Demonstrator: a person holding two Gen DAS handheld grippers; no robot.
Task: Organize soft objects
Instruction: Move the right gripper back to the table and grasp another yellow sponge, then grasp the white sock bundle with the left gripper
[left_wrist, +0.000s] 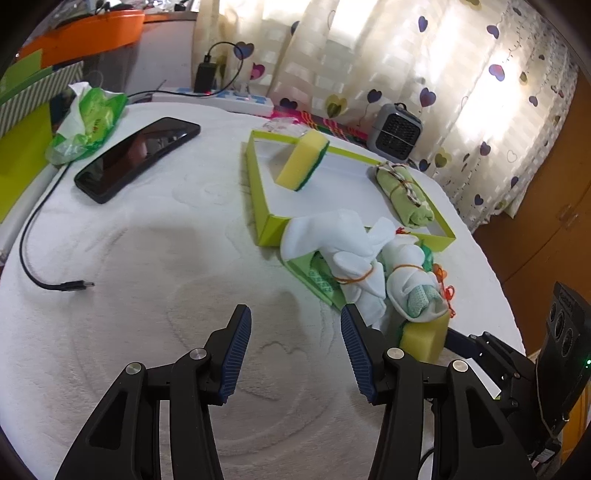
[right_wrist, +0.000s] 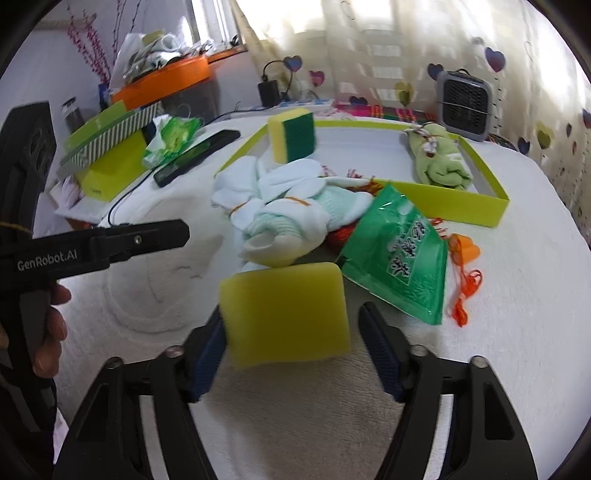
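A yellow sponge lies between the fingers of my right gripper. The left pad touches it and a gap shows at the right pad, so the jaws are open. Just beyond lie two white sock bundles tied with rubber bands and a green packet. A lime-green tray behind them holds a second yellow-and-green sponge standing on edge and a rolled green cloth. My left gripper hangs open over bare white cover, left of the socks.
A black phone, a loose cable and a green tissue pack lie on the left of the white cover. A grey fan and a power strip stand behind. Orange string lies right of the packet.
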